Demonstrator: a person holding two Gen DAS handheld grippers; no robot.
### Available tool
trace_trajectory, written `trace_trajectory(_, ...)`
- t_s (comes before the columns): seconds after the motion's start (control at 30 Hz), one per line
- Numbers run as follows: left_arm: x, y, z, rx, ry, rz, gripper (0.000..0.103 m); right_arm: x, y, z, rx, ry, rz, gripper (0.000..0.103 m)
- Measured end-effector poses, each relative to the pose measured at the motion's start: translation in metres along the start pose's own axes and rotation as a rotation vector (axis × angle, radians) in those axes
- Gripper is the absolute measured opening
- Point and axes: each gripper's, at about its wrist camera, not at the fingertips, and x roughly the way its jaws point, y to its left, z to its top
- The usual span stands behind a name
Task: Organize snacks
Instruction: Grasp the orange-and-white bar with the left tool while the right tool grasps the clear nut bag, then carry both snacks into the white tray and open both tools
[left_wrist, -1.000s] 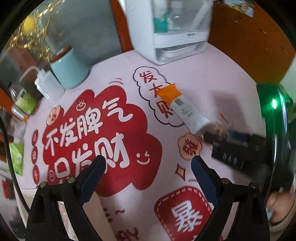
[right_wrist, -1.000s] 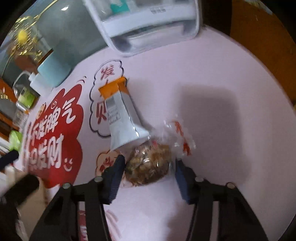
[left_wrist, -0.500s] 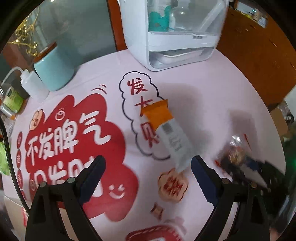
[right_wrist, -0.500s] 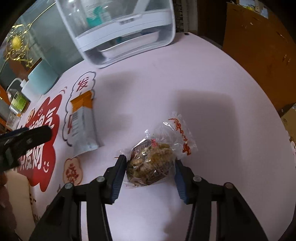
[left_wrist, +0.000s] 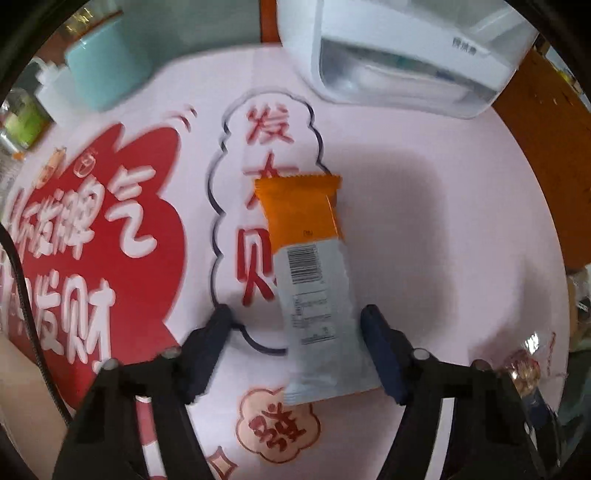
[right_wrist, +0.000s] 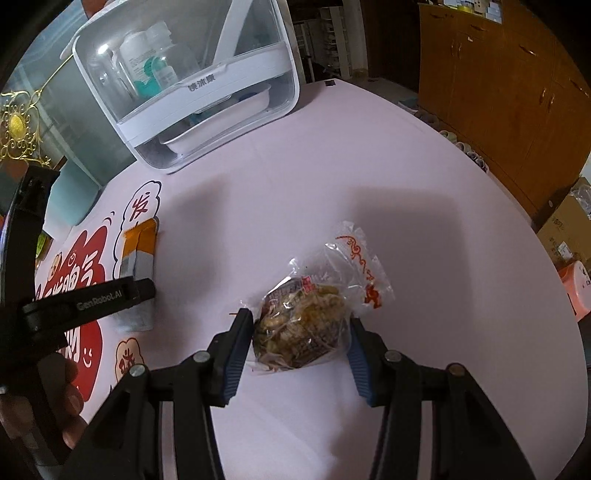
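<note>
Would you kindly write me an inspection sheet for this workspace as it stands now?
Surface: round pink table cover with red printed characters.
Job's things: orange-and-grey snack bar lying flat; clear-wrapped brown snack.
Clutter: white storage box holding bottles; teal cup; white bottle.
Grippers: left claw open, straddling the bar's near end; right claw closed on the wrapped snack.
Cables: black cable at left edge.
Surroundings: wooden cabinets, cardboard boxes.
</note>
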Motion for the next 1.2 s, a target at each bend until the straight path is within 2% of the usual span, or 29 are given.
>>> trace_trajectory(0.07, -0.002, -0.004, -0.004, 0.029, -0.017, 0.024, 0.041, -0.002, 0.000, -0.004, 0.000, 0.005, 0.004, 0.049)
trace_trajectory(0.17, -0.005, -0.003, -0.011, 0.045, -0.008, 0.022, 0.039, -0.004, 0.006, -0.011, -0.005, 0.015, 0.018, 0.049)
trace_trajectory(0.3, -0.015, 0.008, -0.024, 0.051, 0.029, -0.007, 0.038, -0.019, 0.016, -0.026, -0.022, 0.017, 0.036, 0.049)
trace_trajectory(0.43, -0.045, 0.021, -0.041, 0.083, 0.011, -0.055, 0.038, -0.042, 0.028, -0.045, -0.031, 0.017, 0.062, 0.049)
trace_trajectory(0.63, -0.113, 0.041, -0.069, 0.162, -0.010, -0.153, 0.038, -0.086, 0.058, -0.077, -0.068, 0.003, 0.096, 0.049)
trace_trajectory(0.9, -0.201, 0.095, -0.139, 0.198, 0.025, -0.274, 0.039, -0.149, 0.110, -0.122, -0.119, -0.016, 0.153, 0.049)
trace_trajectory(1.03, -0.227, 0.131, -0.169, 0.193, 0.027, -0.285, 0.039, -0.183, 0.138, -0.147, -0.141, -0.040, 0.177, 0.049)
trace_trajectory(1.2, -0.259, 0.186, -0.202, 0.185, -0.016, -0.262, 0.039, -0.214, 0.172, -0.171, -0.194, -0.050, 0.202, 0.049)
